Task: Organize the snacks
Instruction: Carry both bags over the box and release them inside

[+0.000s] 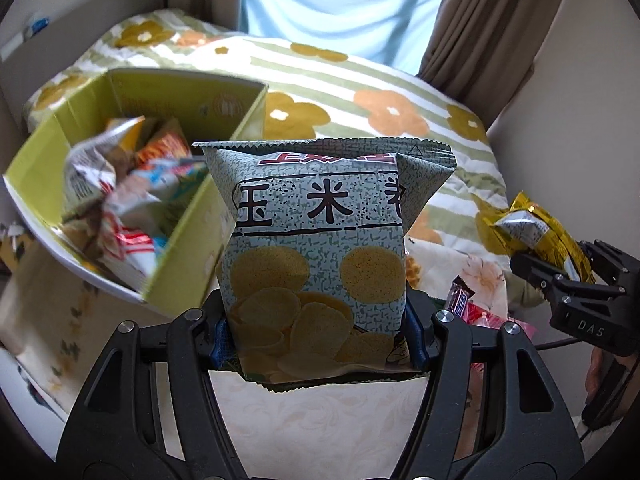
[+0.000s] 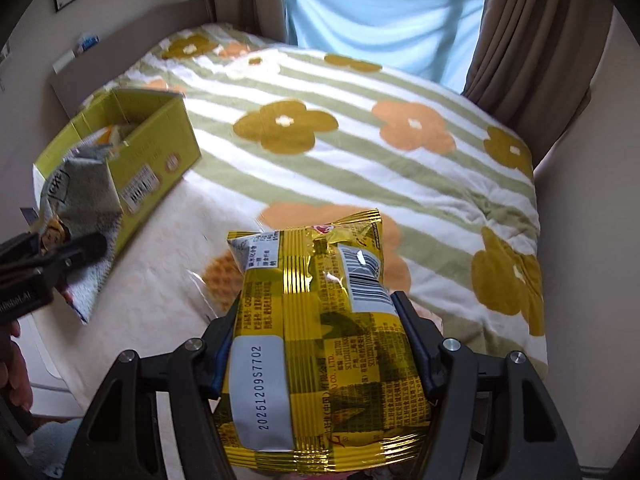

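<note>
Left gripper (image 1: 316, 340) nearest the lens, clamped on pale green chip bag (image 1: 320, 248); bag upright, printed with round chips and dark characters, lower edge cut off behind the linkage. Right gripper (image 2: 324, 356) clamped on yellow foil packet (image 2: 320, 320); packet back-side up, barcode and date label legible, small print too fine to read, bottom seam hidden below the jaws. Both tools angled downward above flowered blanket (image 2: 360, 128) with green stripes. Yellow-green cardboard box (image 1: 192, 216) left of the chip bag, open-topped, holding crumpled snack bags (image 1: 120, 200) blurred beyond reading. Loose sweets (image 1: 472, 308) on the bed between the two tools, partly hidden. Fingers (image 2: 12, 372) of a hand at left edge, mostly out of frame.
</note>
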{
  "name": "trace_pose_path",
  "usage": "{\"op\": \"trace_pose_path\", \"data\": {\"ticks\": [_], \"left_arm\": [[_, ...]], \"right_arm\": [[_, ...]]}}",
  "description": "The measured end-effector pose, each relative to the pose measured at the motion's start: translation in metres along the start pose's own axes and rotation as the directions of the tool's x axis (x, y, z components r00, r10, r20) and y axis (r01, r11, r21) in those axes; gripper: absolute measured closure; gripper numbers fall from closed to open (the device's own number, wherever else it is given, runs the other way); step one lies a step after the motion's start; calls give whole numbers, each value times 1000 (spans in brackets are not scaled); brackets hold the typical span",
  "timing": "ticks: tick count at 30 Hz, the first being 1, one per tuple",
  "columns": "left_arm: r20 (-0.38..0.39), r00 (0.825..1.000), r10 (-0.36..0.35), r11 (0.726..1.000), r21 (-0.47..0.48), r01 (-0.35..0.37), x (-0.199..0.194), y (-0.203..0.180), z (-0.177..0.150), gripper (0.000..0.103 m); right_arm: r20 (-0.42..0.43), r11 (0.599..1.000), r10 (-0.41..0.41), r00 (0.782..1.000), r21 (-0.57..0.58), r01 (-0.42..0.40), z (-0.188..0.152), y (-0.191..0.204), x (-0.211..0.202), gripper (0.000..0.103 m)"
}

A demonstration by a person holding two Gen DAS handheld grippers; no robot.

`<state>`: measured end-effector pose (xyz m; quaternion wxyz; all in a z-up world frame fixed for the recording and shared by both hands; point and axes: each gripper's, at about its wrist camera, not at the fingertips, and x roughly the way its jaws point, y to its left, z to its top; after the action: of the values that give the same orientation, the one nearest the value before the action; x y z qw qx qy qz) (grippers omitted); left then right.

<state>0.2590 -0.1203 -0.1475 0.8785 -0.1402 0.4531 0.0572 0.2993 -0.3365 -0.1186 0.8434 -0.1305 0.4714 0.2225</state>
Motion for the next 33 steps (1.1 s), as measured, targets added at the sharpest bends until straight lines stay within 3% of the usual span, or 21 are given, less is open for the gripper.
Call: {"op": "trace_pose_path", "data": {"ticks": [8, 13, 16, 25, 33], "left_arm": [[36, 999, -39, 999, 23, 38, -39, 51, 41, 41], [28, 999, -44, 998, 55, 43, -46, 103, 73, 41], [13, 999, -40, 997, 67, 39, -46, 135, 88, 41], [-28, 999, -39, 995, 92, 42, -31, 234, 128, 41], [-104, 995, -5, 987, 162, 21, 0, 289, 142, 41]], "right_arm": [[117, 995, 70, 991, 56, -77, 35, 56, -32, 40], [157, 999, 38, 987, 33, -43, 66, 113, -33, 40], [174, 996, 57, 983, 54, -68, 84, 144, -28, 40], [161, 990, 102, 982, 77, -116, 131, 230, 16, 39], [120, 976, 116, 986, 171, -136, 151, 264, 49, 39]]}}
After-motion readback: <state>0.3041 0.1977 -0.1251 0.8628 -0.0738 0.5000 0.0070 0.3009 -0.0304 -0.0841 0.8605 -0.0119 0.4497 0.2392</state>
